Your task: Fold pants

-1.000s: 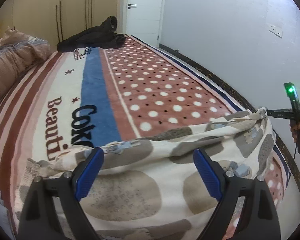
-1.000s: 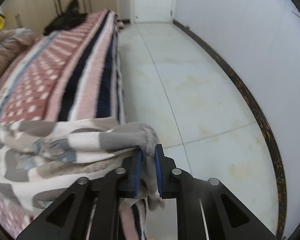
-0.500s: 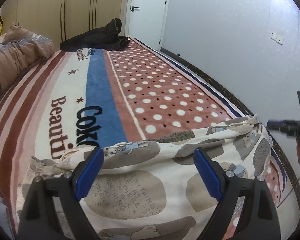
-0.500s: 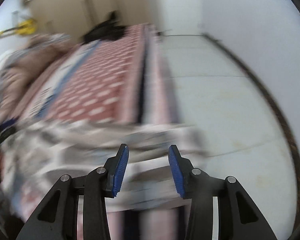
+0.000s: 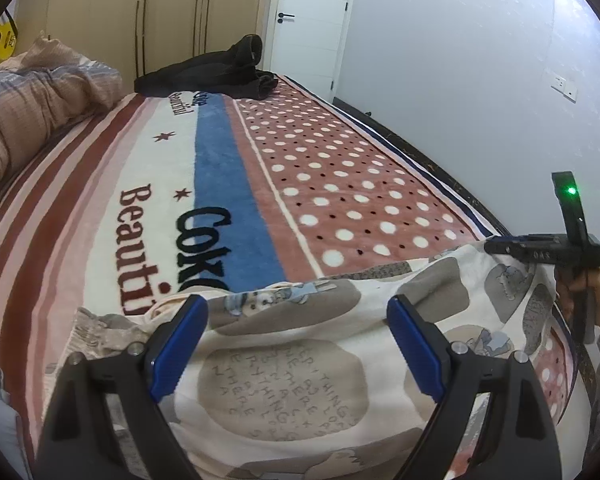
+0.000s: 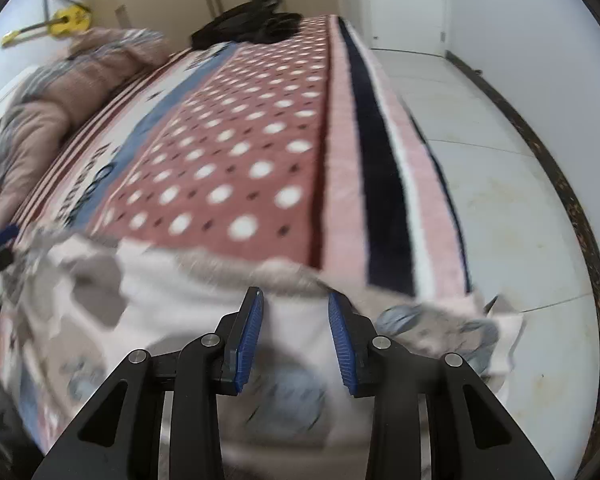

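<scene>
The pants [image 5: 292,376] are cream with grey patches and cartoon prints. They lie spread across the near end of the bed. My left gripper [image 5: 298,320] is open and empty, just above the pants' far edge. My right gripper [image 6: 294,312] is open and empty above the pants [image 6: 172,300] near the bed's right edge. It also shows in the left wrist view [image 5: 496,247], over the pants' right end. The right wrist view is blurred.
The bed blanket [image 5: 220,184] has stripes, dots and lettering. A dark garment [image 5: 216,72] lies at the far end. A brown quilt [image 5: 28,96] is bunched at the left. White tiled floor [image 6: 500,168] and a wall run along the right side.
My right gripper let go of the pants' right end, opened, and swung back over the bed. The pants' end dropped flat. My left gripper stayed open with the view lifting slightly.
</scene>
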The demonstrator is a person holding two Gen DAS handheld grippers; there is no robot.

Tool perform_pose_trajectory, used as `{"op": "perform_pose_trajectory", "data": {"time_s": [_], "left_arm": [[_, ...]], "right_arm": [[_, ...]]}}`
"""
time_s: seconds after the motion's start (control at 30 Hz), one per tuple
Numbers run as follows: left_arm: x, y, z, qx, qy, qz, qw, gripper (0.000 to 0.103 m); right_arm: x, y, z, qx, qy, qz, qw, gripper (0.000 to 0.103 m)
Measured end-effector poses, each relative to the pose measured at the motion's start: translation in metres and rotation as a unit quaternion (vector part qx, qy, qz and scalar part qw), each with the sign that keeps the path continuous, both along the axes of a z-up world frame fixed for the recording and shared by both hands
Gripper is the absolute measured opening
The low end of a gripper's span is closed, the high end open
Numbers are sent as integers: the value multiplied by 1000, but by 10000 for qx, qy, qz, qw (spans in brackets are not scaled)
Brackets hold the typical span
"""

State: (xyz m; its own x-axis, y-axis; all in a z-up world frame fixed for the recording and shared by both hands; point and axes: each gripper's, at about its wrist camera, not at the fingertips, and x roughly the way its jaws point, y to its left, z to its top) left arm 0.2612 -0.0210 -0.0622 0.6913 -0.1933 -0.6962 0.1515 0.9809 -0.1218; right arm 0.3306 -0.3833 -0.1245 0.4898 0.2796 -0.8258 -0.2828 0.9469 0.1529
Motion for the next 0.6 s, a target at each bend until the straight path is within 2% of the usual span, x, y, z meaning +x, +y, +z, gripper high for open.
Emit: {"op": "perform_pose_trajectory", "data": {"time_s": [0.13, 0.17, 0.27, 0.37, 0.5, 0.6], "left_arm": [[-11, 21, 4, 56, -37, 251, 9997, 89], [-16, 30, 6, 55, -57, 350, 9994, 89], [-37, 66, 8, 3, -82, 851, 9963, 99], [-60, 110, 2, -407, 116, 1348, 9900, 100], [-91, 157, -23, -1021, 513, 1851, 9761, 100], [-108, 171, -43, -1456, 779, 1894, 9679, 100]], "right_arm": [[16, 1, -6, -7, 24, -237, 9997, 29], [14, 3, -3, -16, -2, -248, 9997, 33], [-8, 9, 12, 269, -97, -143, 9995, 33], [-32, 23, 27, 459, -258, 74, 9986, 39], [-62, 49, 40, 614, -342, 435, 9966, 40], [-78, 68, 43, 738, -371, 639, 9945, 40]]}}
